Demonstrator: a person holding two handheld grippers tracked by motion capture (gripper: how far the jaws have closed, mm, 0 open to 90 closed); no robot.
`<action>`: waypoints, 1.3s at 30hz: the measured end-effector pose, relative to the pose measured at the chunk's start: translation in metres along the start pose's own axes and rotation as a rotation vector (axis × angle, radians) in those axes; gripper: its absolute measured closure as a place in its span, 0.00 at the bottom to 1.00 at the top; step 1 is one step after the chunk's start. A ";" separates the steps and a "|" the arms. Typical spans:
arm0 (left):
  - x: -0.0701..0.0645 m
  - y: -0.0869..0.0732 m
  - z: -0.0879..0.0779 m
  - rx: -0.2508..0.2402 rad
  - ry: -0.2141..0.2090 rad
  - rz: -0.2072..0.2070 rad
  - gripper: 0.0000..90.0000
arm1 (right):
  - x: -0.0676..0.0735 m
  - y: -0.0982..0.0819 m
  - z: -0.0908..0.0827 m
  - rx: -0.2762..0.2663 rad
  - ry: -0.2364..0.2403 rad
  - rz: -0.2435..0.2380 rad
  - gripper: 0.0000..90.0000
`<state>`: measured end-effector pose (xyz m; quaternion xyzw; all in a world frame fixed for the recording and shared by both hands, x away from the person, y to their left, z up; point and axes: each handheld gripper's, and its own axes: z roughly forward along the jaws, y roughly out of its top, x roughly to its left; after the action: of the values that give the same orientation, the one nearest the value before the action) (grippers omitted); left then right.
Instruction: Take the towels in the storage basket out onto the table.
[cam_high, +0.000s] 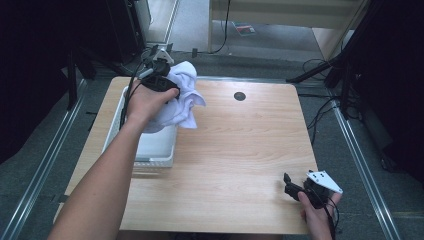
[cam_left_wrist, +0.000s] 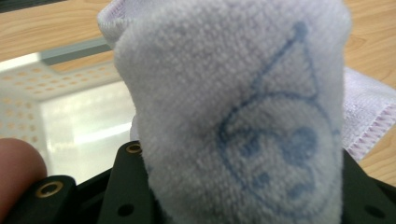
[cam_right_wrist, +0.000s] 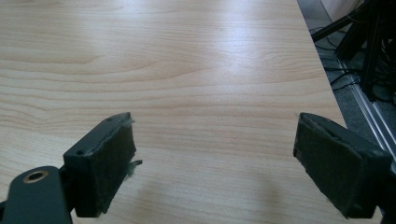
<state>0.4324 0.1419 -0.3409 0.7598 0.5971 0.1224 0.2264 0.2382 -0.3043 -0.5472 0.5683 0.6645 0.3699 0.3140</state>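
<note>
While your left gripper (cam_high: 159, 75) hangs over the far end of the white basket (cam_high: 150, 150) at the table's (cam_high: 240, 150) left edge, its jaws are clamped on a white printed washcloth (cam_high: 182, 100), bunched and drooping over the rim. Your right gripper (cam_right_wrist: 215, 158) idles wide open and empty at the near right corner.

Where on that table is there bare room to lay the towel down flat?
The wide wooden stretch between the white basket and the right tool is bare, up to the small dark hole near the far edge. The left side is crowded: the basket sits there, with the left tool holding the towel above it.
</note>
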 end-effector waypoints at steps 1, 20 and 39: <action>-0.009 0.002 0.004 0.001 -0.001 0.013 0.61 | 0.000 0.000 0.000 0.000 0.000 0.000 0.14; -0.084 0.011 0.047 0.038 -0.058 0.084 0.60 | -0.001 0.000 0.000 -0.005 0.011 0.009 0.14; -0.126 -0.014 0.112 0.089 -0.141 0.082 0.58 | -0.002 0.000 0.000 -0.010 0.016 0.012 0.14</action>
<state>0.4391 0.0007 -0.4342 0.7998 0.5527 0.0509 0.2286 0.2385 -0.3064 -0.5471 0.5678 0.6617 0.3797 0.3093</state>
